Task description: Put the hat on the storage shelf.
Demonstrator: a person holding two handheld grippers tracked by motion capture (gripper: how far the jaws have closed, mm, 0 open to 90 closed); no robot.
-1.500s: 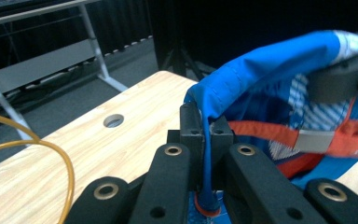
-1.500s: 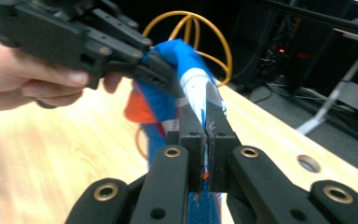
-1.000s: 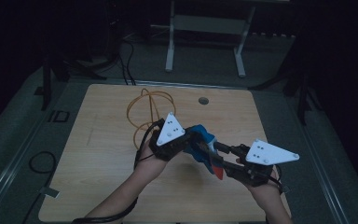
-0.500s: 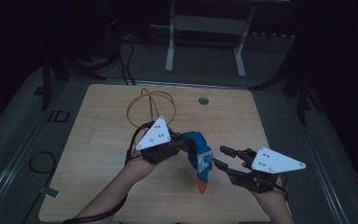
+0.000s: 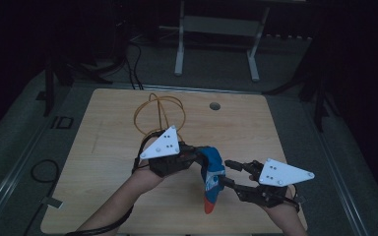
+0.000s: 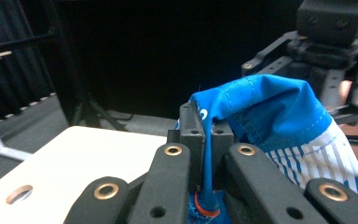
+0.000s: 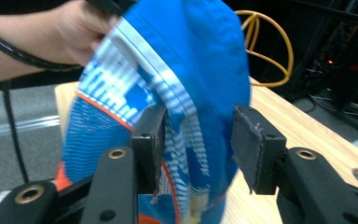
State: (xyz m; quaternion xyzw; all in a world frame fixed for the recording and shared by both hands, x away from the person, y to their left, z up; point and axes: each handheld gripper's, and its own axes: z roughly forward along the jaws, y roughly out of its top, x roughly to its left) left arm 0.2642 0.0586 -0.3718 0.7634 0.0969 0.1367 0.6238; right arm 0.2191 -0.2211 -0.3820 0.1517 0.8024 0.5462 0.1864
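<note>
High view: blue cloth (image 5: 211, 177) hung limp above the table's (image 5: 103, 147) near middle, pinched in the left gripper (image 5: 195, 156). Right gripper (image 5: 229, 173) had just been opening, cloth between its parted jaws (untouched on one side). Soft, light; grip at a hem.

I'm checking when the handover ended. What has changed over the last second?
The right gripper has let go of the blue cloth and drawn back toward the table's right edge; its jaws have just been opening, the cloth between them but unpressed. The cloth now hangs from the left gripper, which stays shut on it. The yellow cable has not moved.
</note>
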